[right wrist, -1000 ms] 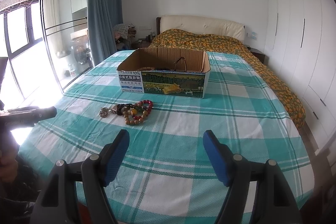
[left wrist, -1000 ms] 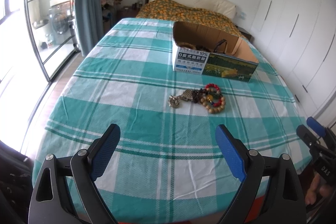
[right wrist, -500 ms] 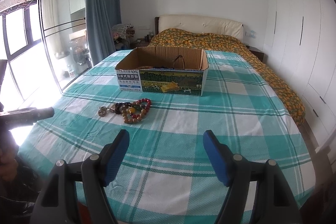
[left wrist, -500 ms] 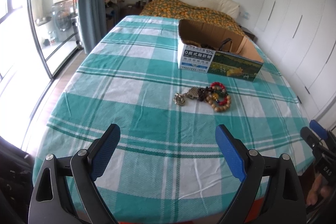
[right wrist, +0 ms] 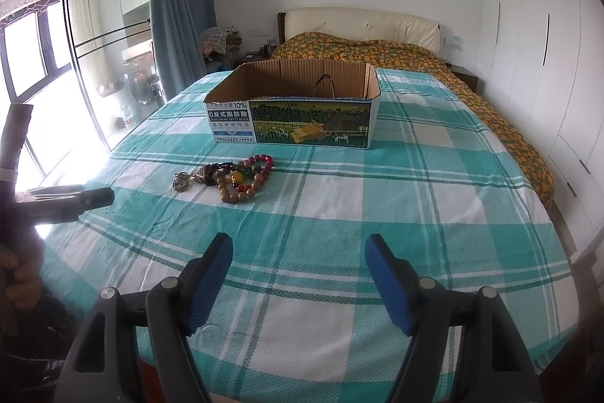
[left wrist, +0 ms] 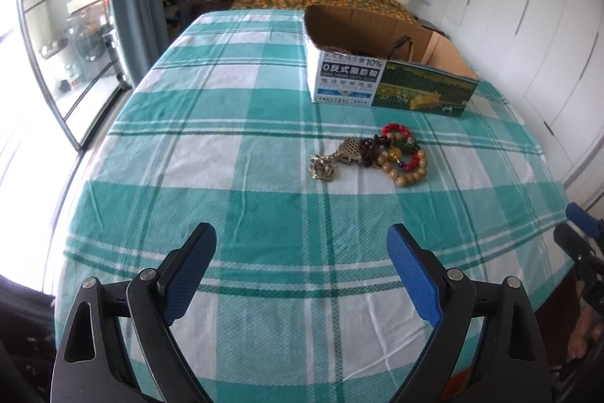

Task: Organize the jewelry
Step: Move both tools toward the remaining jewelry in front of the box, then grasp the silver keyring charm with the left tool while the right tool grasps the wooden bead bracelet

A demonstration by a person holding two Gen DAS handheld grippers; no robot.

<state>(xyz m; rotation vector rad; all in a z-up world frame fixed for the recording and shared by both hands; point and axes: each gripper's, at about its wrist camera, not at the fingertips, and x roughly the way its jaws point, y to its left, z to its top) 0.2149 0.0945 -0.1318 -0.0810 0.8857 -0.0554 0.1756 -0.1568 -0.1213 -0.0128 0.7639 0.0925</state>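
- The jewelry lies in 1 tangled heap on the checked cloth of the bed, just in front of the box and not touching it.
- The heap holds a red bead bracelet, a tan wooden bead bracelet, mixed coloured beads and a metal charm with rings at its left end.
- The box stands open at the top. A dark loop, perhaps a strap or band, sticks up inside; some beads seem to lie at its left end, but this is too hidden to tell.
- Judged from this, most of the sorting is left: nothing is held and the heap is untouched.
- The left gripper hovers near the heap, fingers wide and empty.
- The right gripper hangs further back, fingers fairly wide and empty too.
- Writing on the box: "10%", "0反式脂肪酸" and below it "ZERO TRANS FATTY ACIDS"; the smaller lines are too fine to read.
- The rest of the box front shows a printed farm landscape, with no readable brand.
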